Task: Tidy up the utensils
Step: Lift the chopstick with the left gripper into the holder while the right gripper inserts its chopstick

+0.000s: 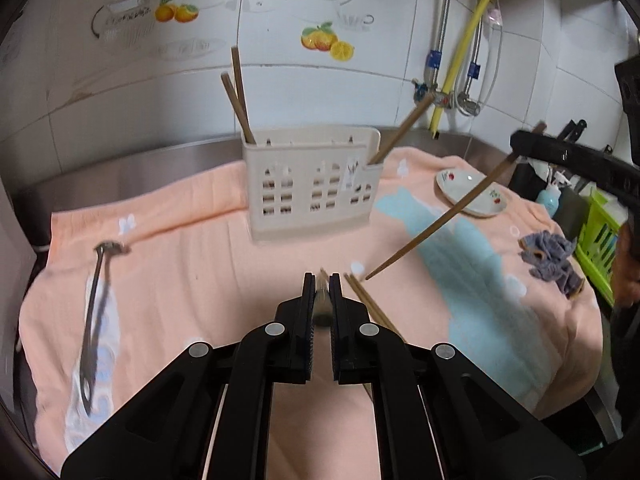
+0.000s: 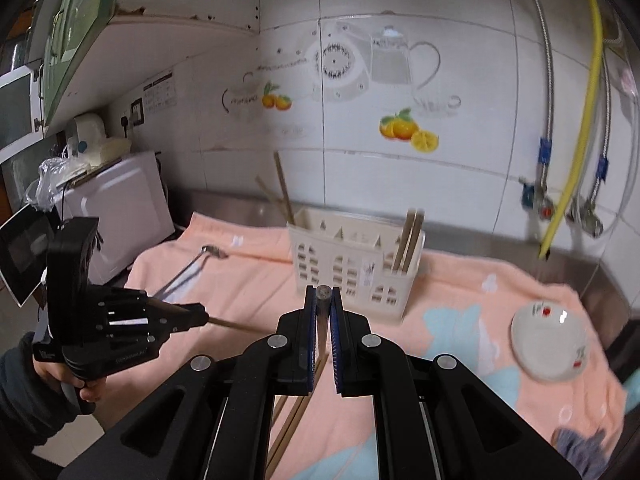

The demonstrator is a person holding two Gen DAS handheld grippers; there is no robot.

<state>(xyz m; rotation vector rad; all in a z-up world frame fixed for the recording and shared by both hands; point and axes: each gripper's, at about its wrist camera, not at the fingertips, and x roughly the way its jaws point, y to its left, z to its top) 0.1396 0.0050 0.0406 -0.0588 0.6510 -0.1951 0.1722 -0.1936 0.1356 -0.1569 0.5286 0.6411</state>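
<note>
Chopstick [image 1: 432, 227] slants above the peach towel [image 1: 192, 280], its upper end pinched in my right gripper [image 2: 323, 294], near the cream holder [image 1: 312, 184]. My left gripper [image 1: 322, 280] clamps a second chopstick [image 2: 228, 323] end-on; two more chopsticks [image 1: 370, 300] lie just beside it.

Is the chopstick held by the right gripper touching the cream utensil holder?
Apart. The left wrist view shows the held chopstick slanting down beside the holder, open towel between them.
</note>
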